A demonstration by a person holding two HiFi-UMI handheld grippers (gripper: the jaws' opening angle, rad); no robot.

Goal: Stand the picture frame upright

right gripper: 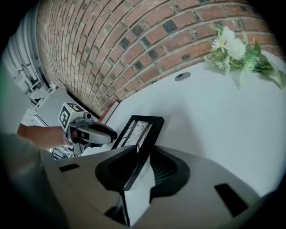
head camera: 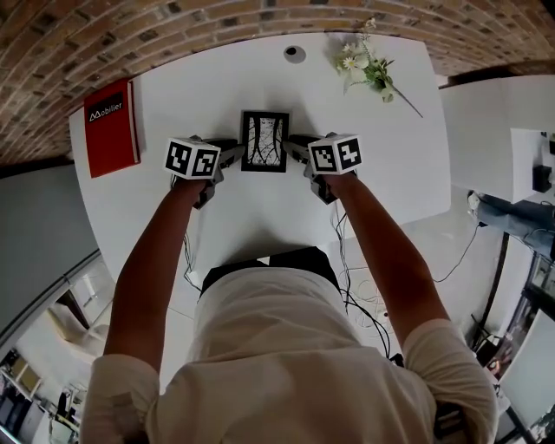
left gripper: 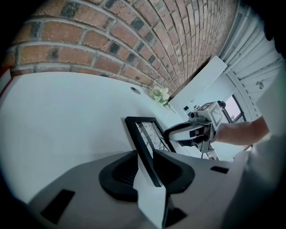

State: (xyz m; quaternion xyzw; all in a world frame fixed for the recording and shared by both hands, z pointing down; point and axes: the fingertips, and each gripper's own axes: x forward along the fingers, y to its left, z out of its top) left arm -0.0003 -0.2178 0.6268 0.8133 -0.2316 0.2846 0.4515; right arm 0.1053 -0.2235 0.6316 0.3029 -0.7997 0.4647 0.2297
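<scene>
A black picture frame with a branch drawing stands upright on the white table, facing me. My left gripper reaches to its left edge and my right gripper to its right edge. In the left gripper view the frame's edge sits between the jaws of the left gripper, which stand wide with a white gap beside it, and the right gripper shows beyond. In the right gripper view the frame lies between the jaws of the right gripper with a sliver of gap.
A red book lies at the table's left edge. A sprig of white flowers lies at the back right, near a round cable hole. A brick wall runs behind the table. Cables trail on the floor.
</scene>
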